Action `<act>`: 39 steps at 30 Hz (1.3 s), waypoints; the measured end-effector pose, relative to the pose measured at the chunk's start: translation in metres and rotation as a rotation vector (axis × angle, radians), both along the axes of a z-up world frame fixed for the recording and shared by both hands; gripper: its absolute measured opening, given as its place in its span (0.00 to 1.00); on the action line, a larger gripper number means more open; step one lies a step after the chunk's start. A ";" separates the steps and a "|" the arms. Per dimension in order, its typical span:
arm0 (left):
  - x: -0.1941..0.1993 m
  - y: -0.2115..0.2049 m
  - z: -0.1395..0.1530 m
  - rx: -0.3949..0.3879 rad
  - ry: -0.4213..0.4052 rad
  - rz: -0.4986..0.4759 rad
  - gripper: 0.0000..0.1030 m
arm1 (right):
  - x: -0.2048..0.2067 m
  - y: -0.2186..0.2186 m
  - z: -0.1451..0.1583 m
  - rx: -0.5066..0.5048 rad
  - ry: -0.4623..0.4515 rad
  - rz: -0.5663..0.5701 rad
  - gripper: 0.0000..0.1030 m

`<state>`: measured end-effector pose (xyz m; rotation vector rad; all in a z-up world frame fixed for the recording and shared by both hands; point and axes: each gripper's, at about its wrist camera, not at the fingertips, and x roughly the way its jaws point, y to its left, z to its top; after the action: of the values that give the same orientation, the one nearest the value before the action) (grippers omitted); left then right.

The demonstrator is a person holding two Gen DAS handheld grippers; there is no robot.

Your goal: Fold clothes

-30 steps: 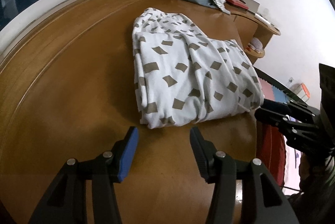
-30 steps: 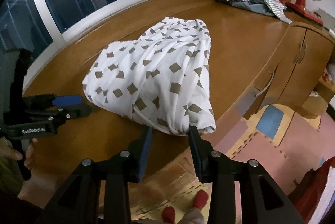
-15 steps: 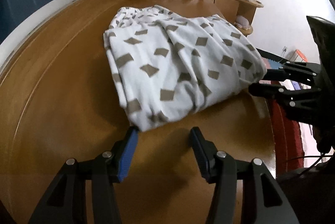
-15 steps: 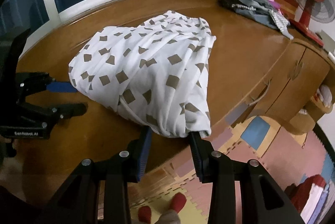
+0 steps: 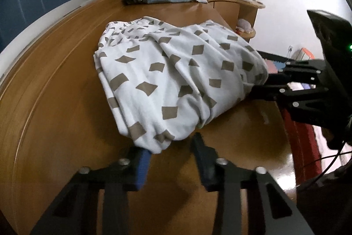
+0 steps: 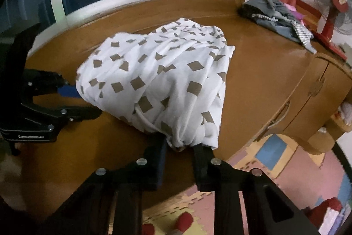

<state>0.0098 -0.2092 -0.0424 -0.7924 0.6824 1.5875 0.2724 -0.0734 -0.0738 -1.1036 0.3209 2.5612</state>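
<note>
Left tongs (image 5: 170,147) gaping, right tongs (image 6: 179,148) level, garment (image 5: 176,81) corners between

The left gripper (image 5: 170,147) reaches forward low over the surface, its two black fingers spread wide apart, the left one faced with a blue pad (image 5: 143,165). Cloth lies over that finger's tip. The right gripper (image 6: 179,147) also points forward with its jaws parted, cloth bunched in the gap between the fingertips; whether they press on it is hard to tell. Each gripper shows in the other's view from the side, fingers (image 6: 72,113) apart, the two aimed towards each other.
</note>
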 end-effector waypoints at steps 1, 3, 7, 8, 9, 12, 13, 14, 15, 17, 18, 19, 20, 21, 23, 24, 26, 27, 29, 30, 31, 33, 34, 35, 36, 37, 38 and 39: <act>-0.002 -0.001 0.004 0.012 -0.015 0.006 0.27 | 0.002 0.000 0.003 -0.011 0.013 0.003 0.17; 0.001 -0.004 0.013 0.036 -0.036 0.010 0.24 | 0.007 -0.001 0.013 -0.034 0.043 0.009 0.16; 0.004 -0.017 0.036 0.087 -0.058 0.007 0.24 | 0.018 -0.012 0.042 -0.052 0.099 0.043 0.15; 0.005 -0.021 0.043 0.101 -0.061 0.006 0.24 | 0.021 -0.015 0.048 -0.057 0.108 0.052 0.14; 0.008 -0.027 0.050 0.114 -0.063 0.006 0.24 | 0.025 -0.018 0.053 -0.061 0.118 0.061 0.14; 0.021 -0.047 0.073 0.158 -0.075 0.007 0.24 | 0.043 -0.034 0.075 -0.067 0.162 0.075 0.12; 0.025 -0.054 0.082 0.174 -0.081 0.007 0.24 | 0.048 -0.038 0.080 -0.073 0.175 0.074 0.11; 0.029 -0.059 0.089 0.187 -0.085 0.008 0.24 | 0.053 -0.042 0.085 -0.080 0.188 0.073 0.11; 0.033 -0.064 0.098 0.203 -0.085 0.008 0.24 | 0.059 -0.045 0.091 -0.095 0.207 0.072 0.11; 0.035 -0.071 0.112 0.224 -0.082 0.015 0.24 | 0.065 -0.047 0.102 -0.118 0.242 0.071 0.10; 0.033 -0.071 0.118 0.238 -0.083 0.022 0.24 | 0.058 -0.042 0.104 -0.120 0.248 0.071 0.10; 0.031 -0.070 0.121 0.245 -0.086 0.029 0.24 | 0.051 -0.036 0.105 -0.122 0.254 0.072 0.10; 0.026 -0.063 0.122 0.241 -0.076 0.042 0.24 | 0.043 -0.031 0.107 -0.124 0.259 0.073 0.10; 0.020 -0.056 0.122 0.236 -0.067 0.056 0.24 | 0.036 -0.025 0.109 -0.126 0.265 0.073 0.10; 0.009 -0.043 0.123 0.228 -0.047 0.082 0.24 | 0.021 -0.014 0.112 -0.130 0.276 0.074 0.09; 0.003 -0.036 0.123 0.224 -0.037 0.096 0.24 | 0.014 -0.009 0.113 -0.132 0.282 0.075 0.08; -0.012 -0.018 0.121 0.205 -0.020 0.138 0.24 | 0.000 0.002 0.116 -0.136 0.293 0.076 0.05; -0.021 -0.008 0.119 0.194 -0.011 0.166 0.24 | -0.015 0.010 0.116 -0.128 0.288 0.075 0.05; -0.041 0.013 0.109 0.168 -0.002 0.239 0.24 | -0.043 0.025 0.111 -0.108 0.274 0.072 0.06; -0.051 0.023 0.102 0.151 -0.004 0.274 0.24 | -0.061 0.032 0.102 -0.091 0.238 0.070 0.07; -0.061 0.032 0.094 0.126 -0.013 0.309 0.24 | -0.079 0.040 0.093 -0.074 0.201 0.069 0.09; -0.077 0.042 0.078 0.089 -0.056 0.369 0.24 | -0.089 0.051 0.080 -0.086 0.161 0.058 0.09; -0.083 0.044 0.071 0.078 -0.086 0.391 0.24 | -0.094 0.056 0.074 -0.092 0.141 0.052 0.09; -0.082 0.040 0.070 0.088 -0.113 0.394 0.24 | -0.099 0.061 0.067 -0.099 0.121 0.047 0.11; -0.082 0.037 0.069 0.097 -0.140 0.397 0.24 | -0.091 0.066 0.067 -0.129 0.140 0.041 0.15; -0.081 0.033 0.069 0.108 -0.168 0.400 0.24 | -0.080 0.068 0.068 -0.170 0.158 0.033 0.31; -0.077 0.027 0.071 0.123 -0.201 0.402 0.28 | -0.068 0.071 0.069 -0.211 0.175 0.025 0.46; -0.074 0.023 0.071 0.135 -0.230 0.402 0.39 | -0.057 0.071 0.067 -0.250 0.192 0.019 0.50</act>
<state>-0.0645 -0.1858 0.0288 -1.0372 0.2546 1.8417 0.2154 -0.0022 -0.0063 -0.9443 0.6978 2.7041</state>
